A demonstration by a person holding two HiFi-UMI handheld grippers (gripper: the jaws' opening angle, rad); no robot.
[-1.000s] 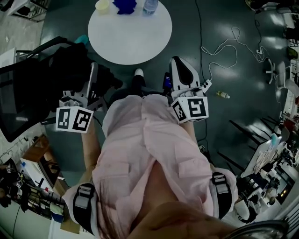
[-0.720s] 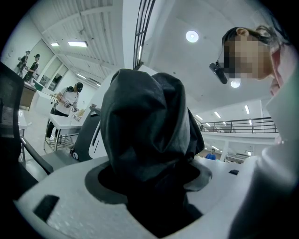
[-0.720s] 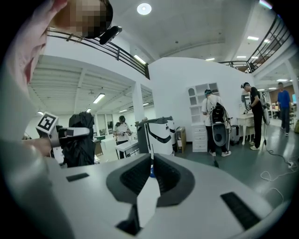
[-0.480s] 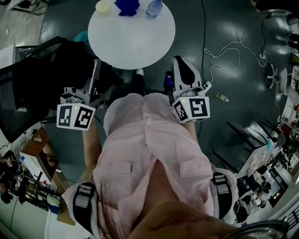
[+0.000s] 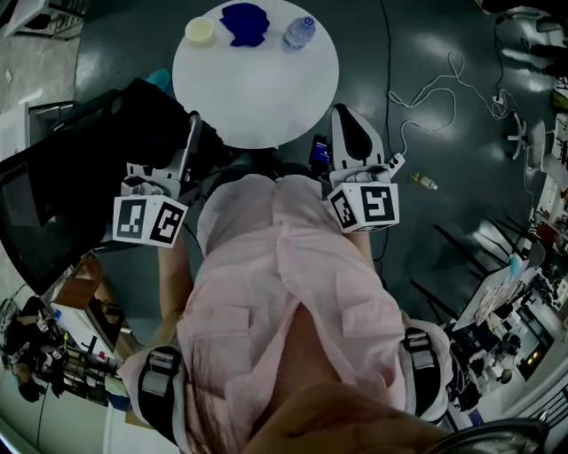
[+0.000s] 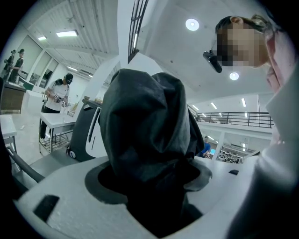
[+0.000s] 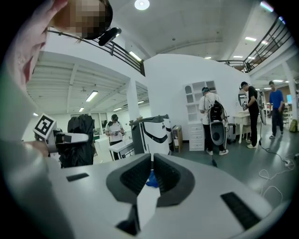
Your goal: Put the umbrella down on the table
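The round white table (image 5: 257,93) draws nearer as I step in. My left gripper (image 6: 149,182) stays clamped on the black umbrella (image 6: 145,130), off the table's near-left edge, and my right gripper (image 7: 152,161) is closed and empty. The set-down looks close.

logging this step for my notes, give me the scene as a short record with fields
left gripper: shut on folded black fabric umbrella
right gripper: shut, nothing held
umbrella position: held off the table, near its left front edge
round white table: yellow cup, blue crumpled object and clear plastic bottle at far side
task state: umbrella not yet down
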